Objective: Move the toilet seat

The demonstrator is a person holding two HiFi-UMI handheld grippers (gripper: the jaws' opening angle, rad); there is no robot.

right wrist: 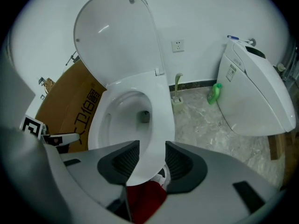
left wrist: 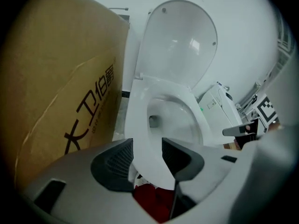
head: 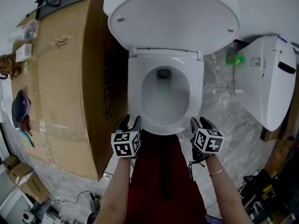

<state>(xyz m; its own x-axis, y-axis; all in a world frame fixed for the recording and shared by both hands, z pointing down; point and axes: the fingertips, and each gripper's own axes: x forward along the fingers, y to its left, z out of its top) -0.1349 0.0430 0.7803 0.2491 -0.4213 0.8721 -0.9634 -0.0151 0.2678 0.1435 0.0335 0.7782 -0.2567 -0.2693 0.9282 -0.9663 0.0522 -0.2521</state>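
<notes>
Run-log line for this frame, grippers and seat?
toilet seat: down, lid up | left gripper: open, astride its front rim | right gripper: open, astride same rim

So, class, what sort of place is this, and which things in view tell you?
Probably a storeroom or workshop for bathroom fittings, not a home bathroom: a toilet with its lid raised stands right beside a big cardboard box, and a second toilet unit sits nearby.

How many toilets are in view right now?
2. An open toilet stands dead ahead; a closed toilet stands on the floor to its right. The box may hide others.
</notes>
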